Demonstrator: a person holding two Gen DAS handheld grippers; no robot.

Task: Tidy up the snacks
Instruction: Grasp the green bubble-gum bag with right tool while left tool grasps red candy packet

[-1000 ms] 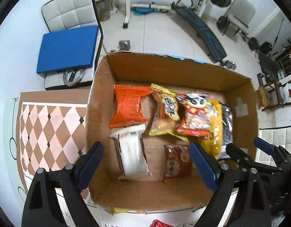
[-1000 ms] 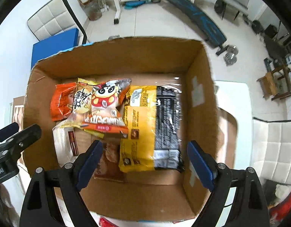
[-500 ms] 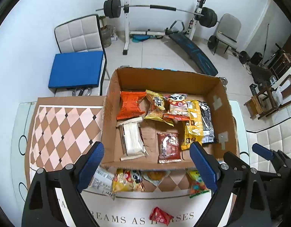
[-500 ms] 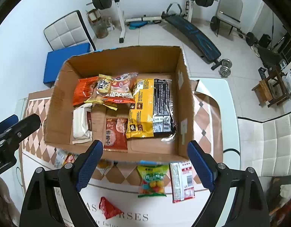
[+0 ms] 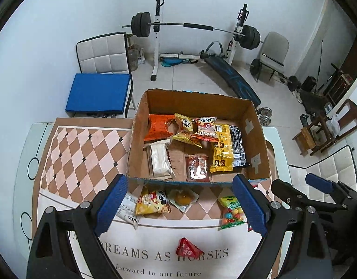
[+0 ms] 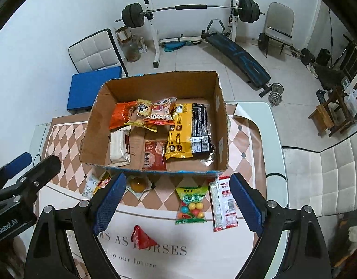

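An open cardboard box (image 5: pixel 252 125) (image 6: pixel 92 125) on the table holds several snack packs, among them a large yellow-black bag (image 5: pixel 224 148) (image 6: pixel 187 130) and an orange pack (image 5: pixel 158 127). In front of it lie loose snacks: a green candy bag (image 5: pixel 231 212) (image 6: pixel 192 204), a red-white pack (image 6: pixel 223 207), a red triangular pack (image 5: pixel 187 250) (image 6: pixel 141 238), a round yellow snack (image 5: pixel 181 197) (image 6: pixel 137 184) and a yellow pack (image 5: pixel 152 202). My left gripper (image 5: pixel 179 205) and right gripper (image 6: pixel 177 203) hang open and empty above the loose snacks.
The table has a checkered mat (image 5: pixel 80 153) and a white cloth with lettering (image 5: pixel 155 255). Behind it stand a chair with a blue cushion (image 5: pixel 97 93), a barbell rack (image 5: pixel 192 25) and a bench (image 5: pixel 231 79). A white padded seat (image 6: pixel 329 176) is at the right.
Both grippers have pulled back and up from over the box. The box now looks smaller and the loose snacks in front of it have come into view.
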